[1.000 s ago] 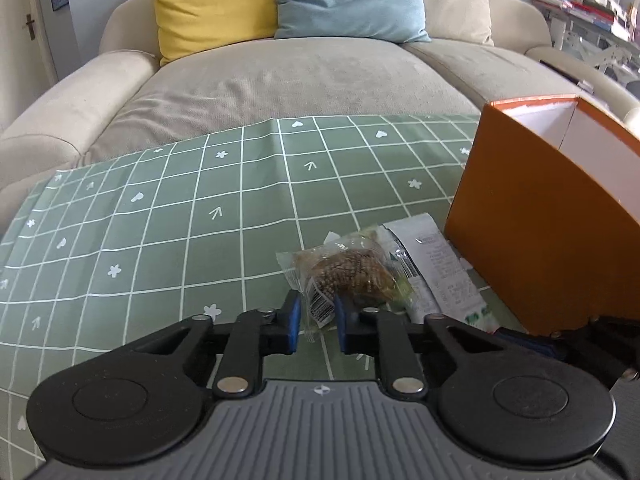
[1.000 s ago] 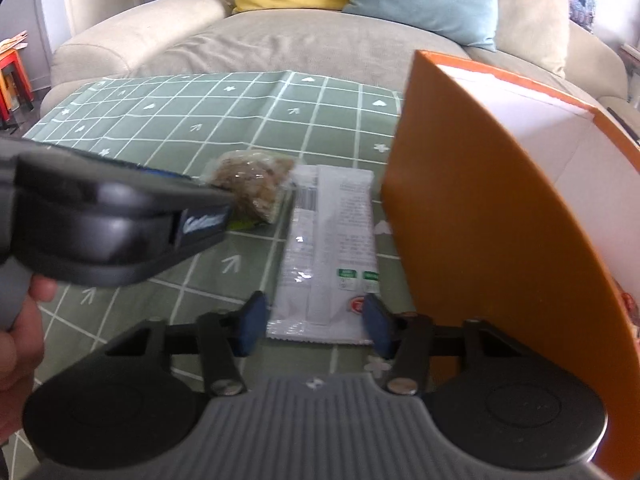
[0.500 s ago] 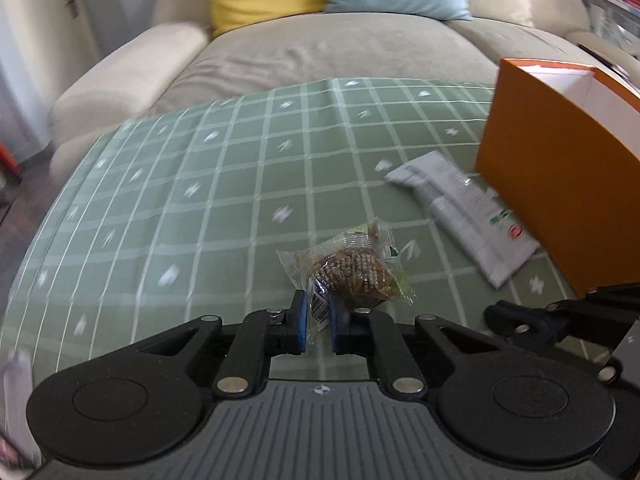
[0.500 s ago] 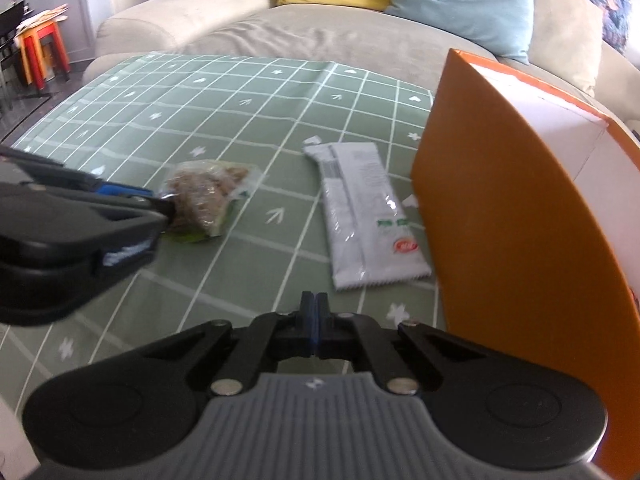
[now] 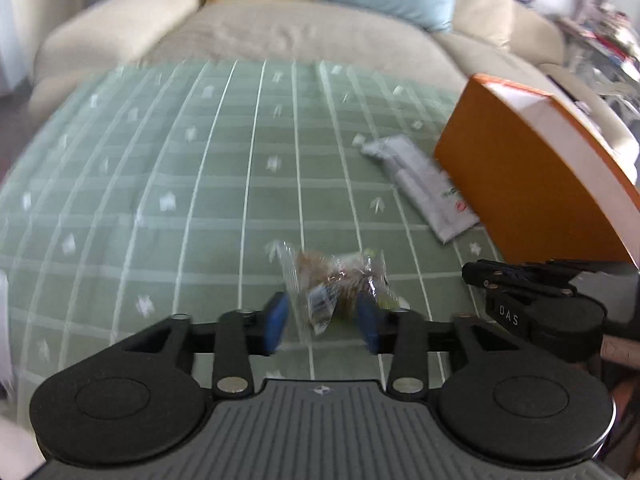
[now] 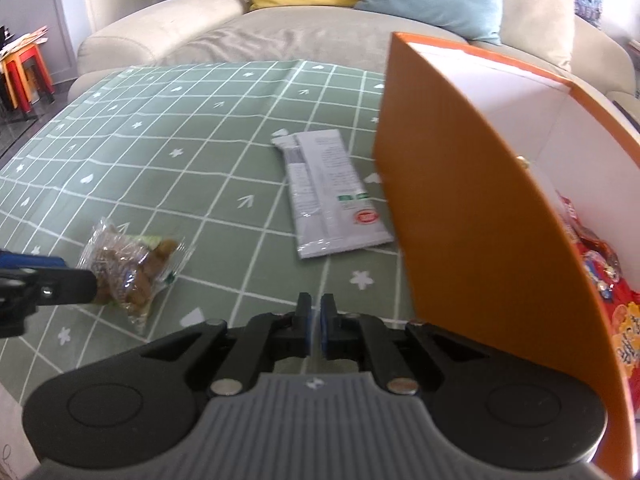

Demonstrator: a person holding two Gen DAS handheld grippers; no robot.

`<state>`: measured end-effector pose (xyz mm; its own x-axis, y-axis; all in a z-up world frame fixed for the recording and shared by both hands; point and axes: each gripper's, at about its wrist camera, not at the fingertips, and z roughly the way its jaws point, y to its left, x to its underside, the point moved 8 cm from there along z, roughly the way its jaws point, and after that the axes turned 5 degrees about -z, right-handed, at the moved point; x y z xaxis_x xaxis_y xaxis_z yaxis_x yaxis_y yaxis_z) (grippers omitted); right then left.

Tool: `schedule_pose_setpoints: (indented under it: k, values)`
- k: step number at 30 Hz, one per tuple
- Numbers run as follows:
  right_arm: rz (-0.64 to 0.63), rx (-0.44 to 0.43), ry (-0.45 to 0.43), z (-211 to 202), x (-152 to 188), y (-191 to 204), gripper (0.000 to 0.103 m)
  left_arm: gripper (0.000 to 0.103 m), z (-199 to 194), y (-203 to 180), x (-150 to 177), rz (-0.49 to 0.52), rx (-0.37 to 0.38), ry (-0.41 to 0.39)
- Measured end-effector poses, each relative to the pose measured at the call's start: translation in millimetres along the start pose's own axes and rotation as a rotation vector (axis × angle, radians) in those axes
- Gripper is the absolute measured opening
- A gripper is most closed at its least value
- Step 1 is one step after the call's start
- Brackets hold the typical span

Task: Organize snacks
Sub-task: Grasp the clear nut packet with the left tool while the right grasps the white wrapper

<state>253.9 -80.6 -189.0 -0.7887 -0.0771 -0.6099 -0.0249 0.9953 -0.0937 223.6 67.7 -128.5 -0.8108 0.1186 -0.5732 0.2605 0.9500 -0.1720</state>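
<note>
The clear crinkly plastic packet of brown biscuit pieces (image 5: pixel 338 280) lies on the worktop covered by a green cloth with a white grid (image 6: pixel 168 168), its near end sitting between the blue pads of the left hand-held gripper (image 5: pixel 324 320). Those jaws stand wide apart on either side of the wrapper and grip nothing, though the view is smeared with motion, so whether a pad brushes the film cannot be told. The risk here is a poor bite: closing on loose film alone could let the packet slip or tear, and closing hard on the contents could crush them.

Well apart to the right lies a flat silver-white foil snack pouch (image 6: pixel 332 196), just beside the tall orange cardboard box with a white inside (image 6: pixel 460 208). Red-wrapped snacks (image 6: pixel 600 272) already sit in the box. Its wall is high, so a packet carried low could catch the rim, or push the box along the cloth.

The right hand-held gripper (image 6: pixel 315 322) hovers near the box with its jaws almost together, holding nothing; both tools are close, so they could collide.
</note>
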Motion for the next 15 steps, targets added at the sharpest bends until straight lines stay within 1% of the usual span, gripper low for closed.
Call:
schedule_pose_setpoints:
  k: [1, 2, 3, 4, 5, 6, 10, 12, 13, 15]
  values:
    - [0.0, 0.008, -0.005, 0, -1, -2, 0.011, 0.06, -3, 0, -3, 0.04, -0.015, -0.028]
    - [-0.001, 0.017, -0.014, -1, -3, -5, 0.021, 0.063, -5, 0, -7, 0.084, -0.03, -0.047]
    - [-0.006, 0.022, -0.031, -2, -5, -7, 0.024, 0.067, -6, -1, -9, 0.125, -0.032, -0.058]
    - [-0.016, 0.022, -0.046, -2, -7, -8, 0.025, 0.072, -6, -3, -12, 0.162, -0.021, -0.065]
    - [-0.03, 0.03, -0.053, -3, -9, -9, 0.028, 0.073, -6, -5, -14, 0.195, -0.001, -0.063]
    - [-0.038, 0.035, -0.056, -2, -11, -10, 0.027, 0.075, -5, -8, -14, 0.226, 0.021, -0.054]
    - [-0.009, 0.021, -0.042, 5, -15, -20, 0.027, 0.077, 4, -16, -15, 0.343, 0.072, -0.022]
    - [0.01, 0.008, -0.028, 10, -17, -24, 0.029, 0.077, 9, -19, -14, 0.404, 0.087, -0.005]
    - [0.015, -0.005, -0.022, 13, -19, -25, 0.031, 0.078, 11, -20, -14, 0.437, 0.093, 0.008]
    - [0.018, -0.047, -0.011, 21, -22, -24, 0.043, 0.078, 18, -23, -13, 0.504, 0.106, 0.03]
